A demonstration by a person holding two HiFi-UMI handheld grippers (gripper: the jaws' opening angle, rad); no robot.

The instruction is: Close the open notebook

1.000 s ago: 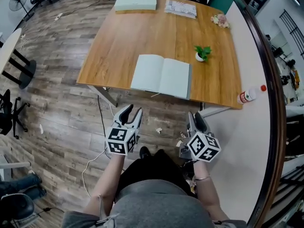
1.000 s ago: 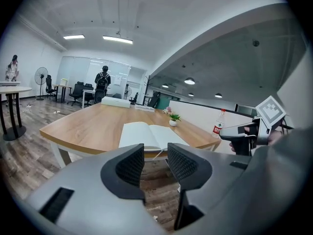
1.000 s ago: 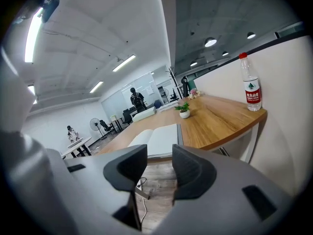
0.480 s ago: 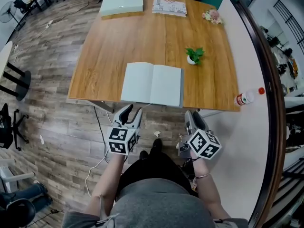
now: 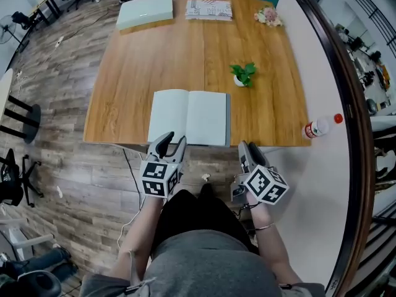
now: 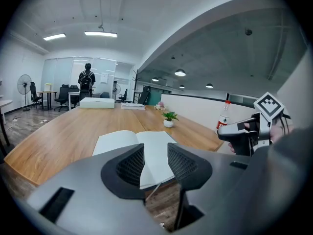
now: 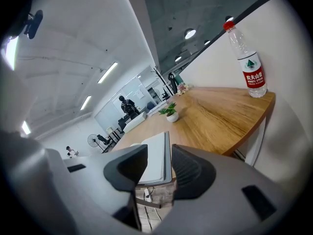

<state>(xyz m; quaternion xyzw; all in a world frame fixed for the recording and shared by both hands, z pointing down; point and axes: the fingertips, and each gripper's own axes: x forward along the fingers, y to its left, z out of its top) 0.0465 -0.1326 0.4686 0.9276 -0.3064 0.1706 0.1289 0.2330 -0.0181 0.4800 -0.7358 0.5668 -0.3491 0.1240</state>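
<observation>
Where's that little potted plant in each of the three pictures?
Head view: plant right of centre, beyond the notebook.
Left gripper view: plant mid-frame, behind the notebook.
Right gripper view: plant mid-frame, past the notebook.
Shared landmark: the open notebook.

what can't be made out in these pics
- Near edge of the notebook: left gripper view, behind the left tool.
- Most of the notebook's left page: right gripper view, behind the right tool.
- Print on the printed papers at the table's far edge: head view, too small to read.
</observation>
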